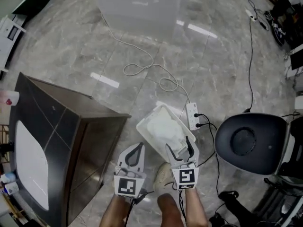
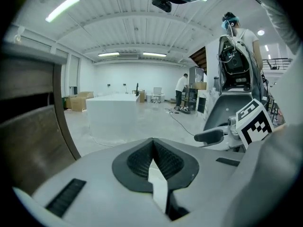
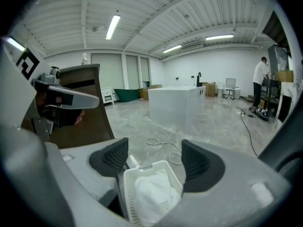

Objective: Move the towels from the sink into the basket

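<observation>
Scene: marble floor; dark cabinet at the left of the head view, white sink set in its top.
Basket: white slatted basket on the floor just ahead of the feet, well apart from the cabinet.
Towels: white towels bunched inside the basket, filling most of it.
Sink contents: nothing lumpy made out in the basin from the head view; white on white, so not certain.
Left gripper: left gripper with jaws together, tips meeting, nothing pinched between the pads.
Right gripper: right gripper with jaws apart, pads clear of everything; basket and towels seen below through the gap, not touched.
Position: both grippers side by side above the near end of the basket, pointing forward and somewhat down.
Nearby: power strip just beside the basket's far corner, cable trailing off across the floor, black chair at the right.
Step in hand: judged as the drop-off, cloth already in the basket, both claws empty over it.
Progress: judged near or at the end, pending a check of the basin.
Next move: turn left toward the sink and look in; if cloth remains, lower an open claw onto a fold and close on it; otherwise nothing more to carry.
Caution: cable and power strip close to the basket; keep the swing clear of them.
</observation>
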Demonstrator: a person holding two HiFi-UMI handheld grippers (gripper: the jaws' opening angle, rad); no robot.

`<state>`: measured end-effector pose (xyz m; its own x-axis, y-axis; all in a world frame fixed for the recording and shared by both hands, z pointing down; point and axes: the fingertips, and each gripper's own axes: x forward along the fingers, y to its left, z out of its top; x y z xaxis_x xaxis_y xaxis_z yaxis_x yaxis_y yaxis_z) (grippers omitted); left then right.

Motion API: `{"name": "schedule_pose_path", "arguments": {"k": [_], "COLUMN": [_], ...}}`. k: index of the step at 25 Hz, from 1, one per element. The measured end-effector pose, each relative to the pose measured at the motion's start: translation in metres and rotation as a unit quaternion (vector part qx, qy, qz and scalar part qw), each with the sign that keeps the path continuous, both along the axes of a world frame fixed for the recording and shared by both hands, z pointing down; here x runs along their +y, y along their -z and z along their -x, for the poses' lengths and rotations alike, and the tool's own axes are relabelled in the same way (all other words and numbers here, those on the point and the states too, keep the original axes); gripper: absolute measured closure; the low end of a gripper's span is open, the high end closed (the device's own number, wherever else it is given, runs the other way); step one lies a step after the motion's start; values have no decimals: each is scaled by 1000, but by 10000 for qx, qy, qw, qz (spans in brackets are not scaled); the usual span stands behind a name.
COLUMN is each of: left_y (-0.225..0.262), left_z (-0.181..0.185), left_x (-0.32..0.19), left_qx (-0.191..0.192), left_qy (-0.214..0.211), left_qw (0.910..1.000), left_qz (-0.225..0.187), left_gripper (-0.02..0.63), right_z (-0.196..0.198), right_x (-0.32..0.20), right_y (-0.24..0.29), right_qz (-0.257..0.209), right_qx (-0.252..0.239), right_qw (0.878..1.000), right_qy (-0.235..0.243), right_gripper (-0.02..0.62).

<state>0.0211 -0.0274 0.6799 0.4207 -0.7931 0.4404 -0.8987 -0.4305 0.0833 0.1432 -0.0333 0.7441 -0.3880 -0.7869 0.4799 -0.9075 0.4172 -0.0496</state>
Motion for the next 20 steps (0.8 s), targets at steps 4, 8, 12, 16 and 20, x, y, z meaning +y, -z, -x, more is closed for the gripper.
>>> {"name": "schedule_pose_path", "arguments": {"k": [4, 8, 12, 16, 20], "left_y": [68, 130, 200, 248, 292], "left_z": [5, 10, 15, 21, 35], "left_x": [-4, 5, 12, 27, 50], "left_qx": [12, -323, 59, -230, -203], "left_qy": [-1, -308, 102, -29, 36], "left_qw": [9997, 9964, 9977, 9952, 9944], "left_qz": [-225, -718, -667, -953, -1038], "left_gripper": [597, 597, 597, 597, 597], "right_z": [5, 6, 10, 15, 29], "right_x": [-5, 2, 10, 19, 36], "right_y": [69, 135, 202, 271, 328], "right_qz": [-226, -395, -559, -722, -871], "right_qx": [58, 36, -27, -67, -87], "right_qw": [9997, 9992, 9984, 9973, 9961], "right_qy": [33, 34, 37, 70, 148], "right_gripper": [280, 314, 364, 408, 445]}}
